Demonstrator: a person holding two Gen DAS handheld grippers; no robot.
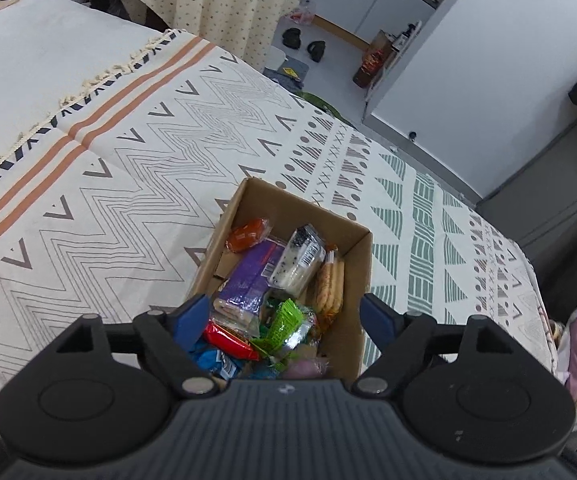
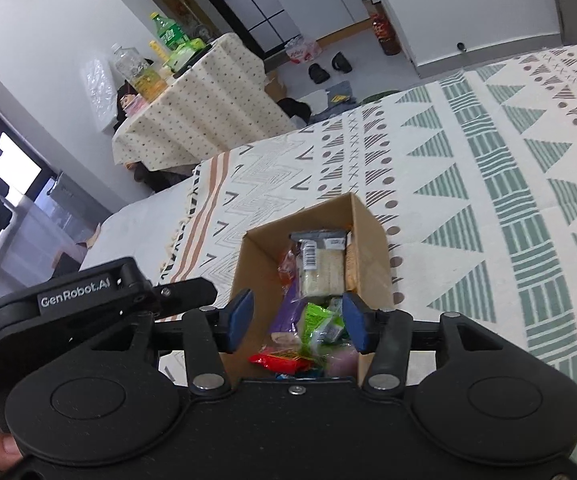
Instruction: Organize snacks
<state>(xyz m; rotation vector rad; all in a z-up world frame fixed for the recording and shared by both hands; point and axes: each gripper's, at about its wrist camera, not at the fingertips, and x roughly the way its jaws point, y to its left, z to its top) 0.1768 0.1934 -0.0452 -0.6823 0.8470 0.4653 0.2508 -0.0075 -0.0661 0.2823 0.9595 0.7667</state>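
both grippers are poised over the cardboard box [image 1: 244,204] of snacks at 12 o'clock: left gripper [image 1: 288,316] and right gripper [image 2: 296,318] spread wide, nothing held, probably ready for picking.

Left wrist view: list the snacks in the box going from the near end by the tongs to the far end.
Blue packet → red wrapper → green wrapper → purple pack → orange packet, all inside the cardboard box.
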